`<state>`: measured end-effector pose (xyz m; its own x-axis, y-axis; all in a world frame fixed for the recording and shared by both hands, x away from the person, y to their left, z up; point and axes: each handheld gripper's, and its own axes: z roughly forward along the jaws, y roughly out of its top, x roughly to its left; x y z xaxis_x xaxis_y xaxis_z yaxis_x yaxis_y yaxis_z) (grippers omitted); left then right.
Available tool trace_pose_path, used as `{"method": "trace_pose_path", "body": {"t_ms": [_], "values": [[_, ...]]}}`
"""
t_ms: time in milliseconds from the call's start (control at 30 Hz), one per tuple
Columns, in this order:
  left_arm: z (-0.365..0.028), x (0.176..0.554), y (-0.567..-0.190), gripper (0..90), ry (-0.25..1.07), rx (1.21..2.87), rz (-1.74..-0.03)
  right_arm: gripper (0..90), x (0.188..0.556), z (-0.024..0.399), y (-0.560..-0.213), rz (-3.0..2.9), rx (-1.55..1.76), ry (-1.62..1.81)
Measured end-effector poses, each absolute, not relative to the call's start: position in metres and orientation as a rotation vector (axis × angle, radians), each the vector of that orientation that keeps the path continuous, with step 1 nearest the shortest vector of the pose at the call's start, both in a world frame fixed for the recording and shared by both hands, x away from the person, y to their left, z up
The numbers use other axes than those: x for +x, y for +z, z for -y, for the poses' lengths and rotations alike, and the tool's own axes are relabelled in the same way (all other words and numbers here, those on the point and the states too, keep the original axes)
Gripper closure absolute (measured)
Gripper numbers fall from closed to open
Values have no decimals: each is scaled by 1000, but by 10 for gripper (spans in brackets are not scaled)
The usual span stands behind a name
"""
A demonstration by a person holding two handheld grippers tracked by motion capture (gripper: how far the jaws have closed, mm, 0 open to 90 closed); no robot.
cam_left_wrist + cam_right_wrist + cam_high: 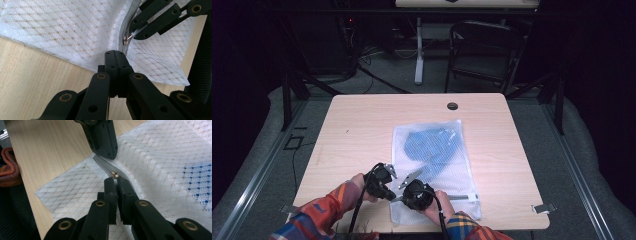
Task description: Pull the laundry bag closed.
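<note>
Left gripper and right gripper both clamped, tips close together

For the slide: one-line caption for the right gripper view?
Right gripper shut on the zipper pull of a white mesh bag; left gripper pinning the zipper's end.

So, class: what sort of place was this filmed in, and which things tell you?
Probably a lab or recording workspace, not a home: a bare wooden table ringed by dark curtains, cables trailing on the floor, and a folding chair behind it.
</note>
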<state>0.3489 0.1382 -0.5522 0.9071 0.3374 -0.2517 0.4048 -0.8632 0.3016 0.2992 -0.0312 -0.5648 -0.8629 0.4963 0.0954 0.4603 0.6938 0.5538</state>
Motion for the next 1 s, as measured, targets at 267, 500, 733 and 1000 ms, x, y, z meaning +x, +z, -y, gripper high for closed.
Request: {"method": "trace_pose_path", "body": {"t_ms": [267,500,733,1000], "values": [[-139,349,-552,900,-272,2719,-548,870,300,34,-564,-2835,806,888],[-139,350,-553,900,-281,2715,-548,870,300,37,-564,-2843,805,879],[-139,350,-553,900,-284,2715,-546,870,300,39,-564,-2842,824,886],[-138,349,-552,900,-275,2715,-549,870,300,39,-563,-2854,810,871]]}}
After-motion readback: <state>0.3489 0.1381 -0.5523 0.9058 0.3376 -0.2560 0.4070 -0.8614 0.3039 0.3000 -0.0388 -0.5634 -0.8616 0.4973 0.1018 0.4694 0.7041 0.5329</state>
